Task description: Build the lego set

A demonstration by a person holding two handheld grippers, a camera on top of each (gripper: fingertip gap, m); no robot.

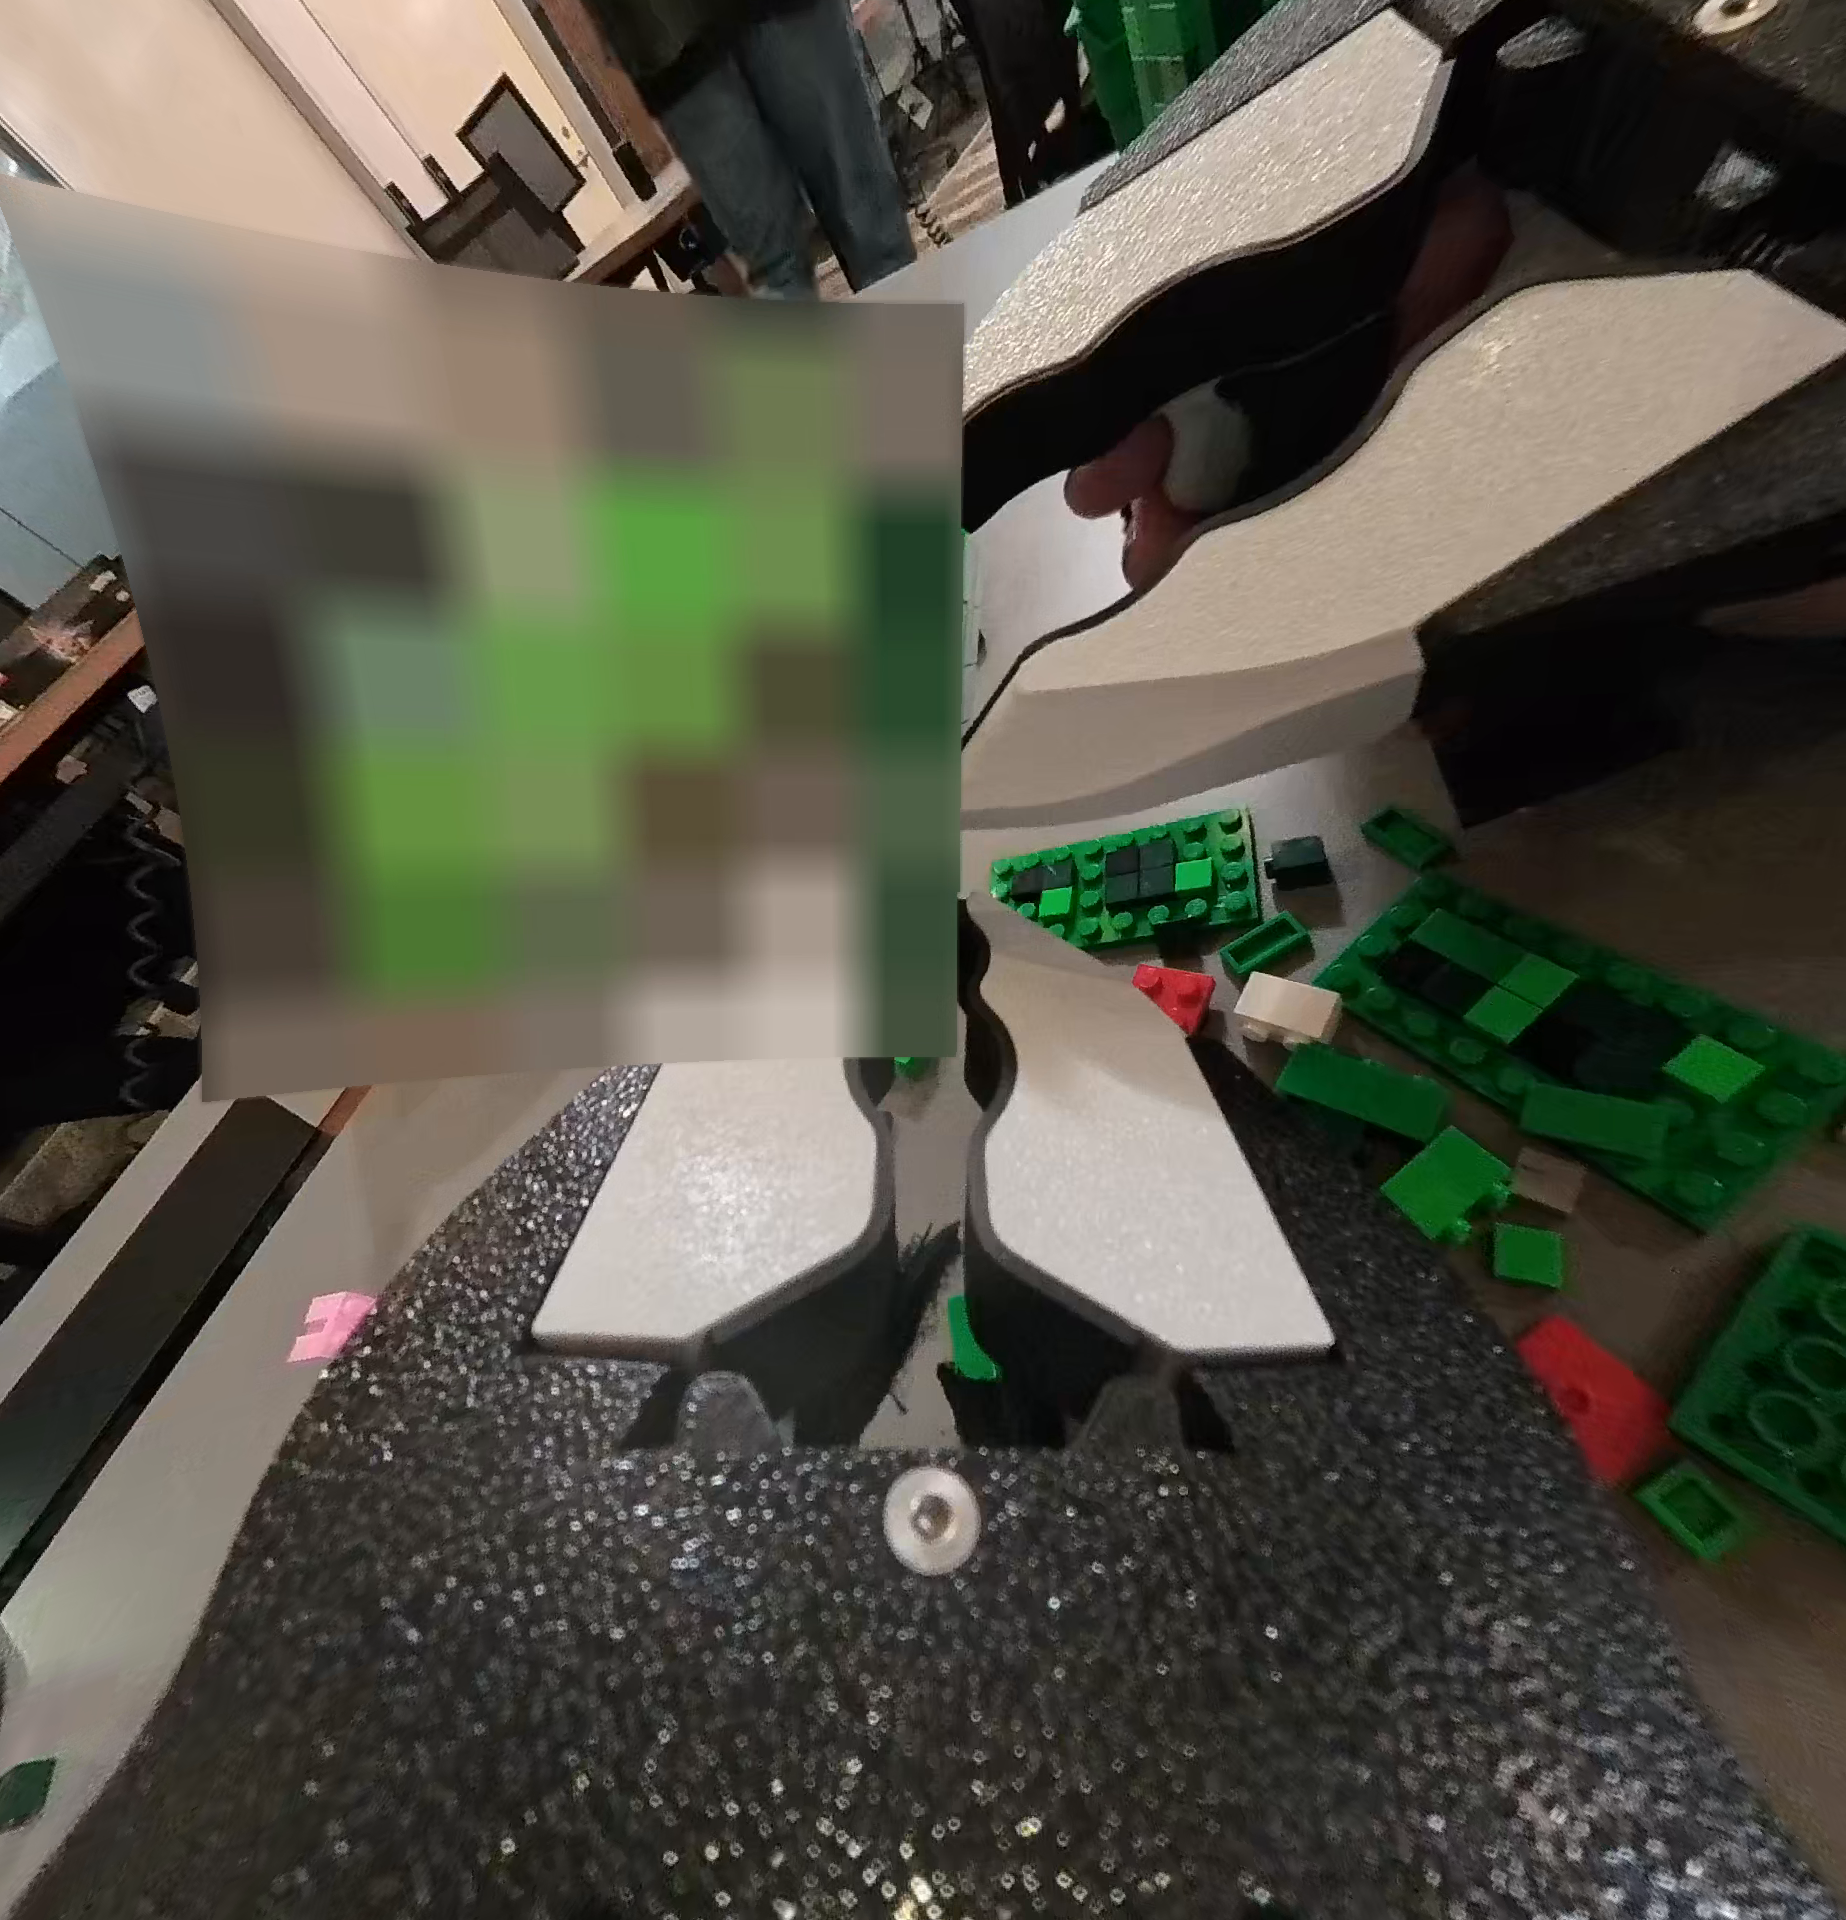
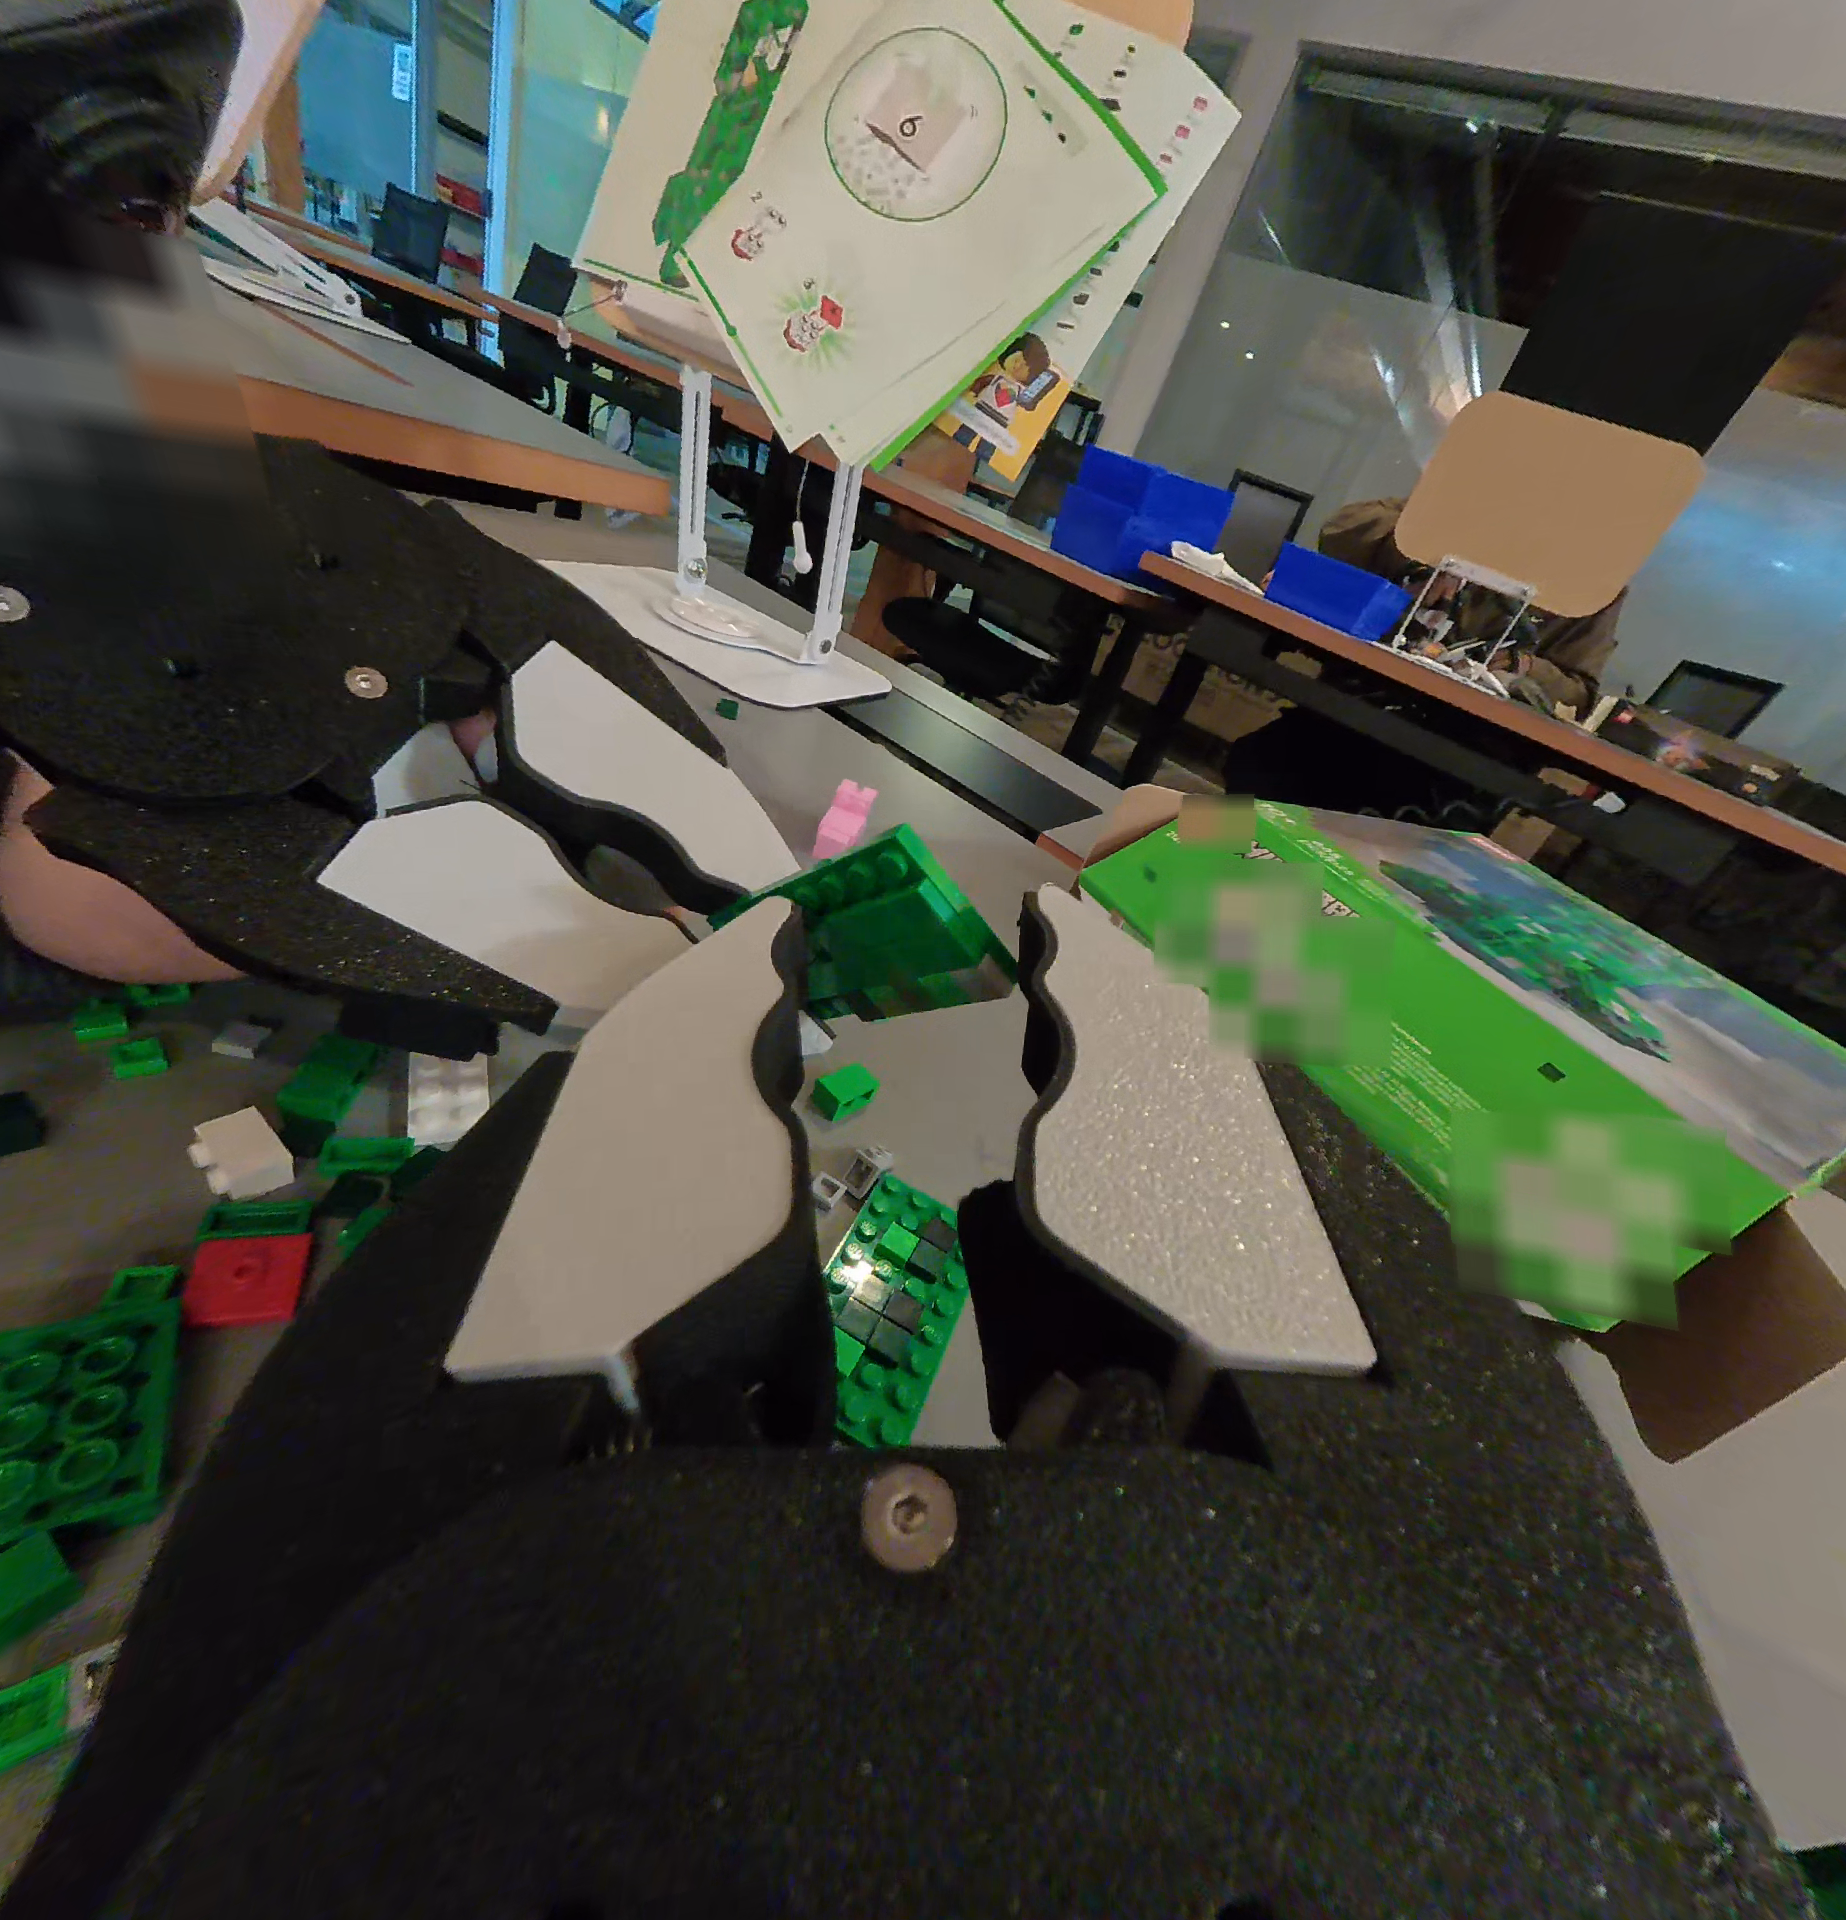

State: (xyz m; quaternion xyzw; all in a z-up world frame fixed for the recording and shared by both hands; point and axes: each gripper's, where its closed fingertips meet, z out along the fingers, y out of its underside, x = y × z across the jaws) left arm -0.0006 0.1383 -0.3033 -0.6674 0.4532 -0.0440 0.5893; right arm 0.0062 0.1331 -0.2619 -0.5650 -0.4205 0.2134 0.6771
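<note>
My left gripper (image 1: pixel 960 920) has its jaws almost together; a mosaic patch hides its left fingertip. In the right wrist view the left gripper (image 2: pixel 706 914) meets the left edge of a tilted green lego build (image 2: pixel 888 925) and seems shut on it. My right gripper (image 2: pixel 914 914) is open and empty, its fingers on either side of that build and apart from it. It shows at the upper right of the left wrist view (image 1: pixel 976 582). Below it lie a small green brick (image 2: pixel 844 1093) and a green plate with dark tiles (image 2: pixel 898 1299).
Loose pieces lie on the table: two green tiled plates (image 1: pixel 1127 878) (image 1: pixel 1584 1029), a white brick (image 1: pixel 1288 1008), red pieces (image 1: pixel 1594 1392), an upturned green plate (image 2: pixel 57 1423), a pink piece (image 2: pixel 844 816). The green set box (image 2: pixel 1470 987) lies right. An instruction booklet (image 2: pixel 898 208) stands behind. There is about 4 centimeters between the tips of the two grippers.
</note>
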